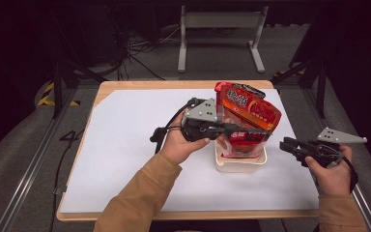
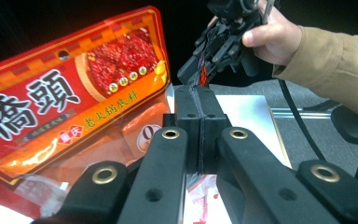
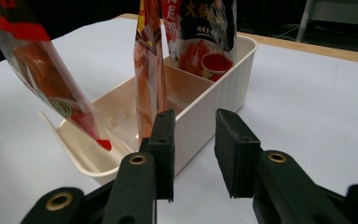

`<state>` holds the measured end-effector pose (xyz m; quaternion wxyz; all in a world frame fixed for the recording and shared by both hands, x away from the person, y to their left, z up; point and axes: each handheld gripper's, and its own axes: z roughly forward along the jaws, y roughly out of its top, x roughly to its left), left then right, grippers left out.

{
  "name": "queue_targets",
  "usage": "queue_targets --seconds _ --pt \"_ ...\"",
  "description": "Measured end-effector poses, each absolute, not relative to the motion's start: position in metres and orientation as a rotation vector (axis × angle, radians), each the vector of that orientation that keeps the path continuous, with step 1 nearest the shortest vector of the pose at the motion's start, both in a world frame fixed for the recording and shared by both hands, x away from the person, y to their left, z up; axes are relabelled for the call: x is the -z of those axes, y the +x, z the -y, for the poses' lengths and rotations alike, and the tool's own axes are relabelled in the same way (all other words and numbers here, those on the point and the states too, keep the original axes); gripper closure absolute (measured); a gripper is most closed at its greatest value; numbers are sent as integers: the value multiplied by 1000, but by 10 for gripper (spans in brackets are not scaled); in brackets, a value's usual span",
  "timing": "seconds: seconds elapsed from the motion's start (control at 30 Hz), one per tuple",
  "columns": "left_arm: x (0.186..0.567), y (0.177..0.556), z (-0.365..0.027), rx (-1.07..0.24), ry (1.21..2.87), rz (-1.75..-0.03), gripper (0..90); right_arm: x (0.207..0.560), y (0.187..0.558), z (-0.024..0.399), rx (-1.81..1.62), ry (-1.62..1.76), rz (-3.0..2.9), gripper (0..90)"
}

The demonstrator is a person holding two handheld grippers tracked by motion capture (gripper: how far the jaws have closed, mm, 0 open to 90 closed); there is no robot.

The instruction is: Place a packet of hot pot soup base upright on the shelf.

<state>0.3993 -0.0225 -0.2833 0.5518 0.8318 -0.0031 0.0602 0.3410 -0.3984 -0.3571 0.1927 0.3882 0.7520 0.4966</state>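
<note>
A cream ribbed bin [image 1: 239, 166] stands right of centre on the white table sheet [image 1: 125, 159], with red snack packets upright in it. My left gripper [image 1: 261, 132] reaches over it from the left. Its jaws [image 2: 199, 107] are shut, with a thin packet edge [image 2: 199, 189] showing under them. That packet [image 3: 42, 70] hangs tilted, its lower corner inside the bin [image 3: 214, 98]. A large red packet [image 2: 74, 93] leans behind it [image 1: 251, 108]. My right gripper [image 1: 284, 144] stands open right of the bin, nothing between its pads [image 3: 193, 135].
A second packet [image 3: 147, 60] stands edge-on in the bin, and a third [image 3: 205, 32] in its far compartment. The wooden table edge [image 1: 174, 84] runs along the back. A metal stand [image 1: 220, 21] and cables lie on the floor beyond.
</note>
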Motion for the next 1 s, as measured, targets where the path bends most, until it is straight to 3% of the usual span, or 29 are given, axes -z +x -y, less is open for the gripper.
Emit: queue_targets --seconds 1.0 --pt "319 409 34 -80 2013 -1 900 358 341 398 -1395 1098 -2109 677"
